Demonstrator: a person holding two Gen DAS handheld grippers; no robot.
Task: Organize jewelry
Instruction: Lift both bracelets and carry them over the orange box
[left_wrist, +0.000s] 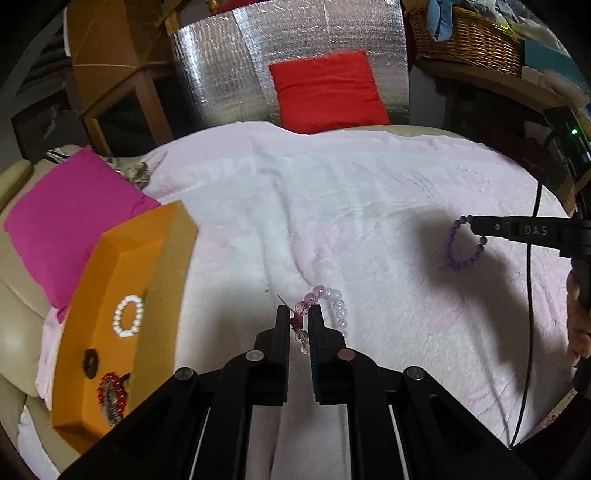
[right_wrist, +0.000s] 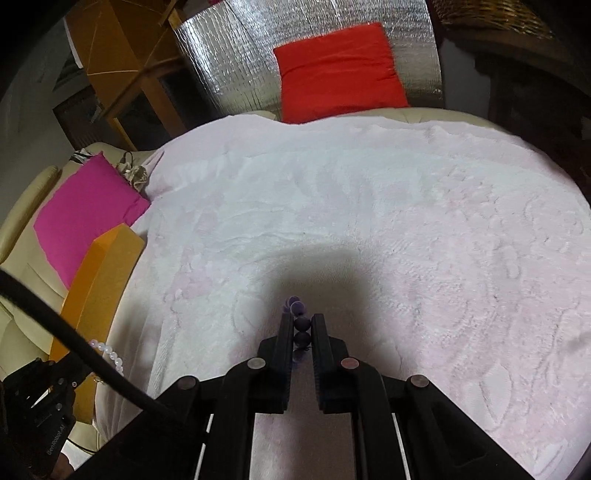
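We look down on a pale pink fleecy blanket (left_wrist: 369, 192) spread over a cream sofa (left_wrist: 14, 306), with a magenta cushion (left_wrist: 70, 225) at its left edge and a red cushion (left_wrist: 325, 92) propped against a silver foil panel (left_wrist: 221, 74) at the far side. An orange box (left_wrist: 107, 314) lies at the blanket's left edge, its long side running away from us; inside we see a ring of white pearls (left_wrist: 128, 316), a dark button-like piece (left_wrist: 90, 363) and a red beaded ornament (left_wrist: 110, 397).

Our left gripper (left_wrist: 299, 314) is clamped on a bracelet of pink and clear beads (left_wrist: 328, 302), whose loop arcs up and to the right past the fingertips while a short run of beads sits between the pads beside a small red charm. It hangs above the blanket near the middle front.

Our right gripper (right_wrist: 302, 319) has pinched shut on a purple bracelet (right_wrist: 301, 325). In the left wrist view that loop (left_wrist: 463, 242) hangs below the fingertips as an oval, its long axis roughly vertical, above its shadow on the blanket's right side. The beads are round, matte and evenly sized.
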